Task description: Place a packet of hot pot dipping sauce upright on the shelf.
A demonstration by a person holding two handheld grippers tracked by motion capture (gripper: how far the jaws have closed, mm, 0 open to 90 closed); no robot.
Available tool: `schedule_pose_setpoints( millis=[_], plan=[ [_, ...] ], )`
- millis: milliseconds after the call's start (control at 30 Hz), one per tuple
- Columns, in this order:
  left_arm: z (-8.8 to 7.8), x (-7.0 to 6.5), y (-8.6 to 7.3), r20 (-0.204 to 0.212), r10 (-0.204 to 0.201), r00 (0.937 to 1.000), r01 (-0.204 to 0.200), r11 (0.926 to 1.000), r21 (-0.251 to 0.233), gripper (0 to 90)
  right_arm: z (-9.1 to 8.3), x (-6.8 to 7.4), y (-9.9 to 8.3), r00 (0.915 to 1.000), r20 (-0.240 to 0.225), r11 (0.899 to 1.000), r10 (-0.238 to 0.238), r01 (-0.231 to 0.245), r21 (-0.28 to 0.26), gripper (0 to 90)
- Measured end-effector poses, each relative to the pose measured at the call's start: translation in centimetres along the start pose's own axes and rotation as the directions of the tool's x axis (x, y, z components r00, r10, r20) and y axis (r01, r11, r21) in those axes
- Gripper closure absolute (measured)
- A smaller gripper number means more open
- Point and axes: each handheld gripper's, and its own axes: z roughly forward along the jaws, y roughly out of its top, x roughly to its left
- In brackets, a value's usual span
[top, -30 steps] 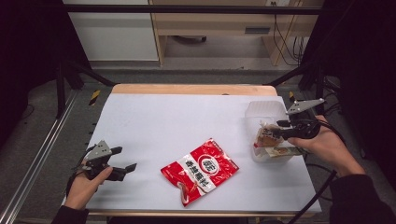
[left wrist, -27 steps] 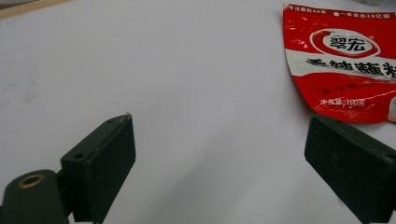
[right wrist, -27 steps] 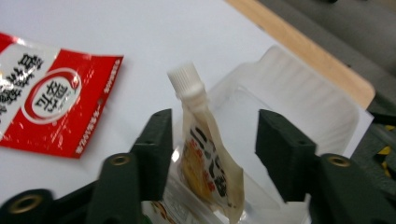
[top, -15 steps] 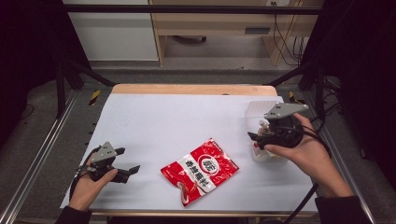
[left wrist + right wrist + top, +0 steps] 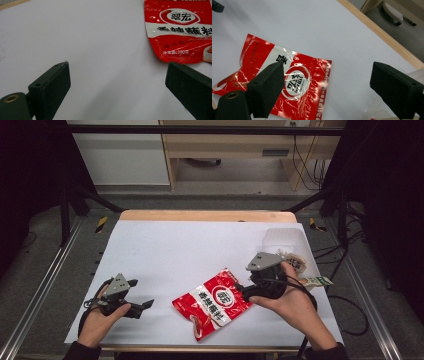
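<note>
From above, a flat red and white glossy plastic food pouch [image 5: 212,301] lies on the white-covered surface [image 5: 190,250] near its front edge, between the two hands. The left claw [image 5: 142,306] is held low at the front left corner, pointing toward the pouch but well apart from it, its jaws spread wide with nothing between them. The right claw [image 5: 241,292] sits just beside the pouch's right edge; whether it touches the pouch cannot be told from this angle.

The right gripper view settles the state: the right claw [image 5: 327,82] has its jaws wide apart, hovering over the pouch [image 5: 287,87], with a wooden surface edge [image 5: 382,32] running behind.

Only the high view takes in a clear plastic container [image 5: 287,245] at the right rim of the surface, with small packets beside it too blurred to identify.

The left gripper view brings the pouch [image 5: 178,30] close enough to read: a red oval logo with the characters 翠宏, a band of larger characters beneath that is partly cut off, and "100克" in small print near the bottom edge.
</note>
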Motion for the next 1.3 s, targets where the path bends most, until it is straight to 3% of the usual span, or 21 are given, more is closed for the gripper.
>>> schedule_pose_setpoints(
  millis=[133,433,933,1300],
  plan=[
    [0.2,-0.2,0.0,0.0,0.008,1.0,-0.008,1.0,0.003,5.7,1.6,0.8,-0.5,0.9991,-0.019,0.999,0.038,-0.038,0.0,11.2],
    [0.4,-0.5,0.1,0.002,0.014,0.9999,-0.014,0.9999,0.003,5.7,4.2,2.3,-1.6,0.9964,-0.044,0.997,0.073,-0.071,0.026,12.6],
    [0.7,-1.1,0.3,0.009,0.029,0.9995,-0.029,0.9995,0.009,5.7,6.5,2.1,-3.6,0.9854,0.012,0.985,0.17,-0.17,0.029,18.9],
    [1.0,-1.5,0.3,0.015,0.045,0.9989,-0.045,0.9987,0.022,5.7,7.1,2.0,-5.7,0.9765,0.045,0.976,0.211,-0.213,0.046,21.6]
  ],
)
